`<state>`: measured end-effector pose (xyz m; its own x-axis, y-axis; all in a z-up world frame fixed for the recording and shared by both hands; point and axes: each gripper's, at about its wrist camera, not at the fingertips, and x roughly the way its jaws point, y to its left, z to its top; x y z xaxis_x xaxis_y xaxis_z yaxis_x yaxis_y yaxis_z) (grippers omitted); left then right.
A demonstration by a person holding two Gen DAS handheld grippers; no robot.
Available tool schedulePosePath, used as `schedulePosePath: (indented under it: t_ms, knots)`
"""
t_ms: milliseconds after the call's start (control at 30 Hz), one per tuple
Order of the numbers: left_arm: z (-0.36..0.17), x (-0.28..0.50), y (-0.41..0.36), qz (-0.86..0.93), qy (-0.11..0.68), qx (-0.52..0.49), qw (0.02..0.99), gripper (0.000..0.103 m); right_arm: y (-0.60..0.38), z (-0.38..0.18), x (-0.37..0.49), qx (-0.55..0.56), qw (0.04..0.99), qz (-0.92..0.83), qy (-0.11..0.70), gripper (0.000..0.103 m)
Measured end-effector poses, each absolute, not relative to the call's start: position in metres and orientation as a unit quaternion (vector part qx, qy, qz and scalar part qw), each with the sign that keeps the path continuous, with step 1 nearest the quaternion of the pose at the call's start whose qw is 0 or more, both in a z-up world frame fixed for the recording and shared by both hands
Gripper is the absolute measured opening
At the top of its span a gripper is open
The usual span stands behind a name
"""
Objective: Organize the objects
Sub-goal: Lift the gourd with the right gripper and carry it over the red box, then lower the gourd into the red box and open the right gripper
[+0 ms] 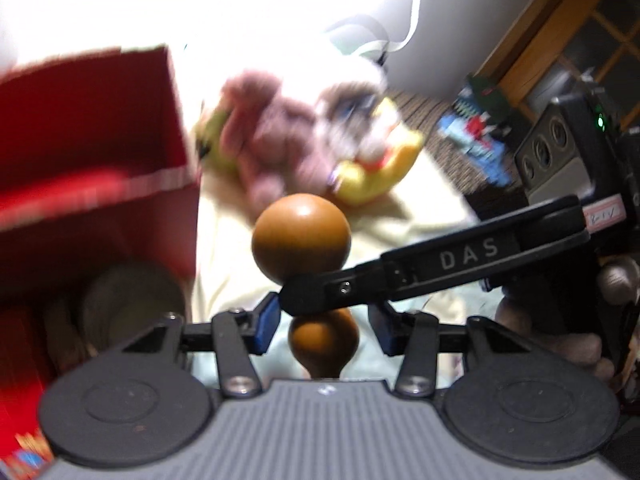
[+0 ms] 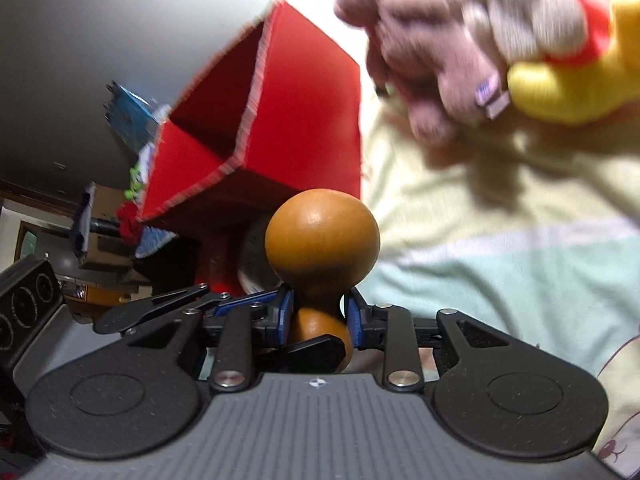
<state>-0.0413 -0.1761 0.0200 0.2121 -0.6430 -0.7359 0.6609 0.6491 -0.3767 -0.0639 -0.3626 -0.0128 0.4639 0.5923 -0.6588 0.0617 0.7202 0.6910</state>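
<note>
A brown wooden peg-shaped piece with a round head (image 1: pixel 301 236) (image 2: pixel 322 246) stands between both grippers. My right gripper (image 2: pixel 319 320) is shut on its narrow neck; its black finger (image 1: pixel 440 264) reaches in from the right in the left wrist view. My left gripper (image 1: pixel 323 326) is open, its blue pads (image 1: pixel 267 326) on either side of the piece's lower bulb without touching. A red open box (image 1: pixel 92 168) (image 2: pixel 256 120) stands just behind and left. Plush toys, a pinkish-brown one (image 1: pixel 276 140) (image 2: pixel 420 60) and a yellow one (image 1: pixel 380 172) (image 2: pixel 580 80), lie beyond on the pale blanket (image 2: pixel 500 208).
A round greyish object (image 1: pixel 128 300) sits beside the red box's base. Blue and red clutter (image 1: pixel 476 132) lies on the dark floor at the right. A wooden door (image 1: pixel 592 32) is behind. Boxes and clutter (image 2: pixel 104 240) sit at the left in the right wrist view.
</note>
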Motion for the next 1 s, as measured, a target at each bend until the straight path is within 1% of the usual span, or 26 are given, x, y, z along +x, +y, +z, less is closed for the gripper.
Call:
schedulePosePath:
  t_ms: [167, 300, 467, 600, 767, 867, 1000]
  knots:
    - [0.066, -0.022, -0.160, -0.438, 0.402, 0.001, 0.804, 0.050, -0.347, 0.039, -0.046, 0.317, 0.825, 0.184, 0.430, 0.030]
    - [0.097, 0.002, -0.130, -0.435, 0.360, -0.002, 0.825, 0.050, -0.318, 0.070, -0.018, 0.280, 0.851, 0.204, 0.395, 0.031]
    - [0.118, 0.051, -0.092, -0.417, 0.342, -0.003, 0.842, 0.050, -0.277, 0.087, 0.034, 0.246, 0.864, 0.226, 0.378, 0.031]
    - [0.100, 0.099, -0.065, -0.395, 0.371, -0.011, 0.840, 0.050, -0.244, 0.065, 0.077, 0.244, 0.852, 0.228, 0.403, 0.031]
    - [0.050, 0.148, -0.034, -0.369, 0.432, -0.035, 0.822, 0.050, -0.209, 0.023, 0.124, 0.244, 0.825, 0.227, 0.456, 0.031]
    - [0.022, 0.166, -0.028, -0.354, 0.460, -0.035, 0.814, 0.050, -0.196, 0.001, 0.144, 0.241, 0.813, 0.223, 0.481, 0.031]
    - [0.006, 0.174, -0.018, -0.333, 0.485, -0.019, 0.808, 0.049, -0.184, -0.024, 0.164, 0.250, 0.788, 0.223, 0.516, 0.031]
